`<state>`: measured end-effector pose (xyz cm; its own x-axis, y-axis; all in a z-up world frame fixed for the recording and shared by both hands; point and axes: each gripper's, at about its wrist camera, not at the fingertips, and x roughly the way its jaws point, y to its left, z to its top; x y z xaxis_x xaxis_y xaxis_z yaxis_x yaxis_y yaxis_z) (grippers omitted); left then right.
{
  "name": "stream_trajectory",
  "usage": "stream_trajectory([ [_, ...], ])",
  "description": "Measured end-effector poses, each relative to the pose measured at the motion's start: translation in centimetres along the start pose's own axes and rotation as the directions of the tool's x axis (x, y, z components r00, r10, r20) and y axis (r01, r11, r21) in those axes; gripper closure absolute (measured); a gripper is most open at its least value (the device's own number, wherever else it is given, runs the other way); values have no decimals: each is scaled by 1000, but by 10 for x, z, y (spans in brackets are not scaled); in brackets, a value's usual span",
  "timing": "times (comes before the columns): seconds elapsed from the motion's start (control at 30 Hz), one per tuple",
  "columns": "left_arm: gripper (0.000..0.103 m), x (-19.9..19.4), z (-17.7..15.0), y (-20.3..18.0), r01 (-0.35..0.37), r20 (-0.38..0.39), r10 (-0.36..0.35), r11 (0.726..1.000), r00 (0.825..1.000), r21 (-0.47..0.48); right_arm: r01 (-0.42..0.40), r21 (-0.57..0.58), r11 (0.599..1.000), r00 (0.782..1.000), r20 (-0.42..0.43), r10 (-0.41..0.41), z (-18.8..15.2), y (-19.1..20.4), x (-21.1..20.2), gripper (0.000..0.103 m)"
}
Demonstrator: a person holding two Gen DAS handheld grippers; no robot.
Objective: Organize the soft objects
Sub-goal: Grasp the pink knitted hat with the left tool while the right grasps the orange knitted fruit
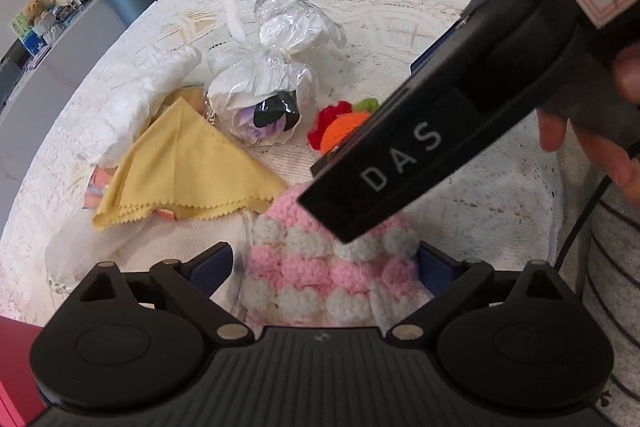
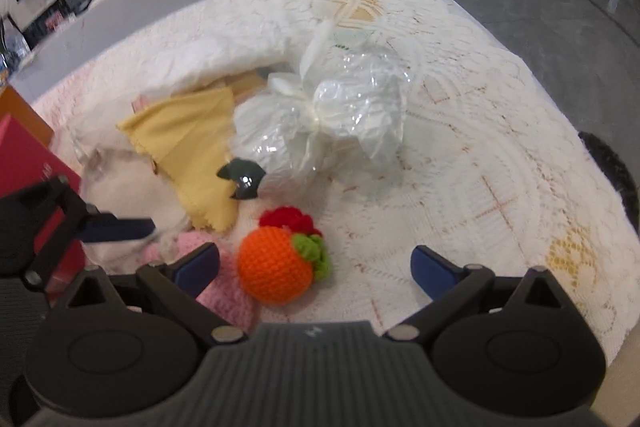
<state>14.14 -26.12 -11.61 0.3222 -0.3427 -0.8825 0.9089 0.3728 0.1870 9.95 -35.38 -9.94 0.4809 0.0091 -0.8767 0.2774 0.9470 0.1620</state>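
Left tongs [image 1: 324, 263]: spread wide, straddling the pink-and-white crochet piece [image 1: 320, 279], which lies between the pads, not yet pinched. Likely lined up for a grab.

Ahead and left of them: yellow cloth [image 1: 188, 163] draped over the pile, white crumpled bag [image 1: 140, 99] beyond it. Straight ahead: cellophane-wrapped bundle [image 1: 260, 87], resting on the lace tablecloth [image 1: 400, 11].

Right tongs [image 2: 316, 267]: released, empty. The orange crochet fruit [image 2: 276, 263] sits between the pads, nearer the left one, the red crochet bit [image 2: 286, 217] just beyond it. The pink piece lies under the left pad. Right tool's body crosses above the left tongs, so the two crowd each other.
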Motion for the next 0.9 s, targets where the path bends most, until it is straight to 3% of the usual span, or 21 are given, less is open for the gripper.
stream_trajectory([
  [0.1,0,-5,-6,5,19,-1,-19,999,1000,-30,-25,40,999,1000,-7,26,0,-10,1,16],
  [0.17,2,-8,-10,7,23,3,-23,1000,1000,-19,-68,91,994,998,-3,69,1,-18,2,17],
  [0.27,8,-9,-9,8,21,-10,-21,998,1000,-53,-76,77,994,997,11,75,1,-19,1,20],
  [0.33,13,-14,-6,8,7,-25,-9,996,1000,-89,-90,51,995,996,27,89,-1,-15,0,33],
  [0.43,22,-17,-6,0,-20,-17,19,998,1000,-53,-151,56,987,988,27,149,-3,-14,-2,54],
  [0.57,28,-21,-8,-11,-59,-5,59,998,998,-23,-183,71,981,983,25,182,-4,-16,-2,55],
  [0.9,44,-35,-14,-20,-140,96,150,984,984,-112,-169,100,981,984,67,163,-4,-28,-9,55],
])
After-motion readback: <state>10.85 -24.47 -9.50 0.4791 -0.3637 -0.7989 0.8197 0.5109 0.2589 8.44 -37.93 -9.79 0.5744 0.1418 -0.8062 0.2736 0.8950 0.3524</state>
